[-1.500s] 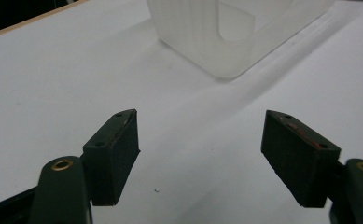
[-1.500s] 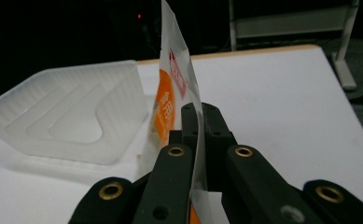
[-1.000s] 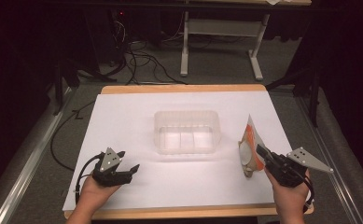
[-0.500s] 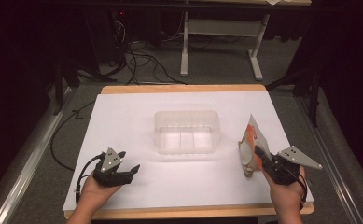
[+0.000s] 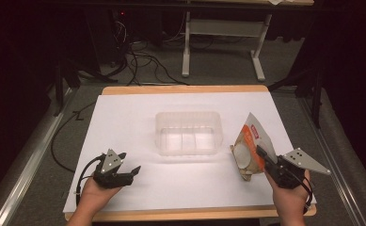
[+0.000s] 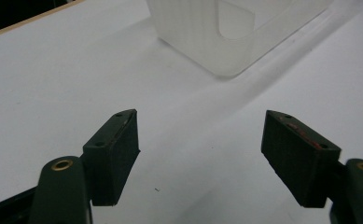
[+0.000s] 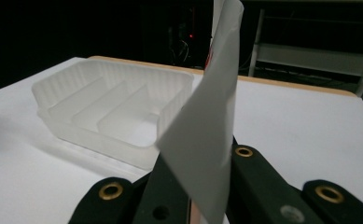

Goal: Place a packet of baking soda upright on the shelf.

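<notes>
Nearest the person, the left tool [image 5: 134, 170] rests on the white worktop [image 5: 124, 117] with its jaws wide apart (nothing between them). The right tool [image 5: 261, 154] is clamped on an orange-and-white snack pouch [image 5: 250, 146], held upright just right of the clear plastic compartment tray [image 5: 188, 133] farther in
</notes>
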`<state>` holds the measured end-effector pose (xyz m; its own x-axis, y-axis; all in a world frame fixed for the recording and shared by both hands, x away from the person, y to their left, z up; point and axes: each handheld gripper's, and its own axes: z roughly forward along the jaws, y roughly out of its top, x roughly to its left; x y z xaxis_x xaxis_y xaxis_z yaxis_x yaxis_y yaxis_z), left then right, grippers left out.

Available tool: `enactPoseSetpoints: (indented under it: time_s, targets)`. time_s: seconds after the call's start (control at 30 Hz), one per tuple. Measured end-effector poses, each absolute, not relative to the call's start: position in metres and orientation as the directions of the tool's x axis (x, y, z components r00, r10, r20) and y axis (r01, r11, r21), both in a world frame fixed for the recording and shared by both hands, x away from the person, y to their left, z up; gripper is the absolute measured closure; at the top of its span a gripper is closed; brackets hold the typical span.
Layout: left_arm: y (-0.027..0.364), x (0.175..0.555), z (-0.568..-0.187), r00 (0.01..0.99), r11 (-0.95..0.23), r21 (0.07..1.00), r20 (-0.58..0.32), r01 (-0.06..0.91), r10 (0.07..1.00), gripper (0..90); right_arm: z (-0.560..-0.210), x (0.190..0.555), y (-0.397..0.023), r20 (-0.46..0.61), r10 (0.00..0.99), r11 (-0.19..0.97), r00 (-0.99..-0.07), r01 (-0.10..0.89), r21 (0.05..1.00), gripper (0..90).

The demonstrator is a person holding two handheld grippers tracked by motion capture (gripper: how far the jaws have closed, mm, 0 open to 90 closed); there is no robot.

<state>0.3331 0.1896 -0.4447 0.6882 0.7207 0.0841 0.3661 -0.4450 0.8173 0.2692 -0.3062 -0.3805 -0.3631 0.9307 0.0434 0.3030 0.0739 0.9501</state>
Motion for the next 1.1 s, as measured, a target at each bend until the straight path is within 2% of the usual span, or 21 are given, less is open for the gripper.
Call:
enactPoseSetpoints:
  time_s: [0.67, 1.1]
  targets:
    - [0.195, 0.333, -0.443, 0.683, -0.428, 0.828, 0.076, 0.363, 0.727, 27.9, -0.334, 0.264, -0.276, 0.045, 0.901, 0.039, -0.431, 0.184, 0.982, 90.0]
    - [0.197, 0.331, -0.441, 0.682, -0.42, 0.835, 0.076, 0.355, 0.728, 27.9, -0.306, 0.278, -0.233, 0.04, 0.876, -0.001, -0.481, 0.082, 0.997, 90.0]
